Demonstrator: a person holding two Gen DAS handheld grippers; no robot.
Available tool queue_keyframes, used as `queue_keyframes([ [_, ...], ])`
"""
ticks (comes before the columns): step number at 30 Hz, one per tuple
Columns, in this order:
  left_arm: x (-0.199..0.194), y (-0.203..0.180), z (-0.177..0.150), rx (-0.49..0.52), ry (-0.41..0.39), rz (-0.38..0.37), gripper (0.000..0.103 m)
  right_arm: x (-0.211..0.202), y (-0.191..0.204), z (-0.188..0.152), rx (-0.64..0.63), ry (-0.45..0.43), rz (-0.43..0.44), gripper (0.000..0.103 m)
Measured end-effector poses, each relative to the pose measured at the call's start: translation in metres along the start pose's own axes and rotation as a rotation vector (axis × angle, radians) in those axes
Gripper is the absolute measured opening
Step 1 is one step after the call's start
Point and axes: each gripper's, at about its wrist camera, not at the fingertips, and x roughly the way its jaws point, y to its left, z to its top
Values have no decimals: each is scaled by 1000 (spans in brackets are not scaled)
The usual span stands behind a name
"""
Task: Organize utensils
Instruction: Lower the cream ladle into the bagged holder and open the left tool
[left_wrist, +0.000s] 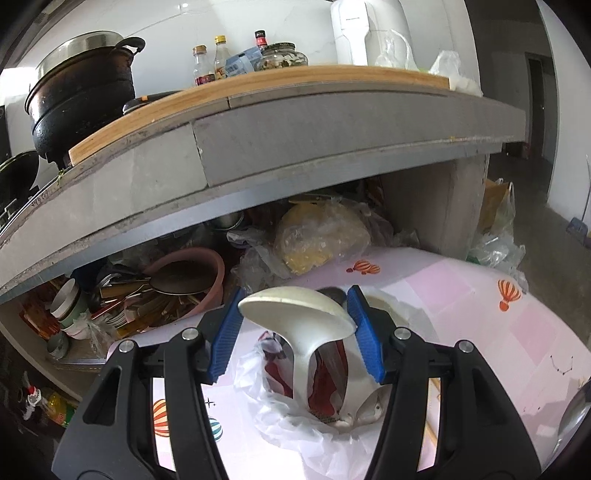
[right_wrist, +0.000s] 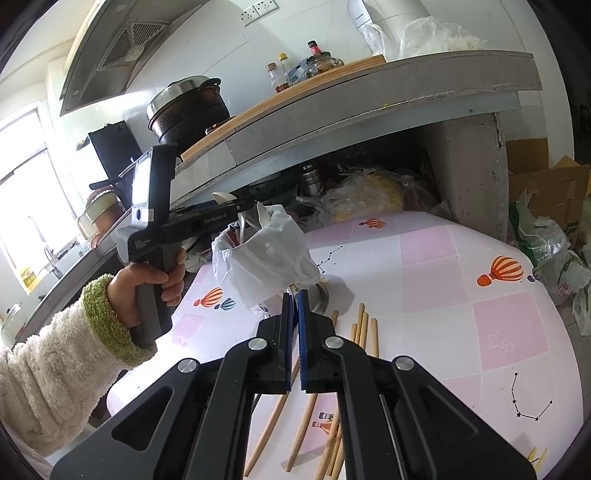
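I hold my left tongs (left_wrist: 295, 325) pinching a white ceramic spoon (left_wrist: 295, 314) by its bowl, handle down, so it slides into the bag-lined holder (right_wrist: 258, 258) near the table's (right_wrist: 461, 295) back edge. My right tongs (right_wrist: 295, 332), pressed together and empty, wait above the chopsticks (right_wrist: 364, 328). The bag hides the holder's contents.

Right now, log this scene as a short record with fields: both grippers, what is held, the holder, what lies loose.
left gripper: shut on white spoon, bowl between the blue pads, handle down into the holder
right gripper: shut, nothing between the pads
holder: container wrapped in a white plastic bag, on the table, utensils inside
chopsticks: loose on the table, beside the right gripper
table: pink checked cloth with balloon prints
left hand: grips the left gripper's handle, fleece sleeve
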Motion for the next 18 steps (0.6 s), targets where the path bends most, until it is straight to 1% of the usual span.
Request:
queue_keyframes([
  [11,10,-2,-10,7,28,1,55,2,0,0,0,10,-6,3],
  [13,11,-3,-11,11,32,2,60,2,0,0,0,11,-6,3],
  [15,13,-4,-13,13,37,3,62,2,0,0,-1,10,-6,3],
  [17,15,-3,-15,10,44,0,67,2,0,0,-3,12,-7,3],
  [18,15,-2,-16,8,48,-1,67,3,1,0,-3,13,-7,3],
])
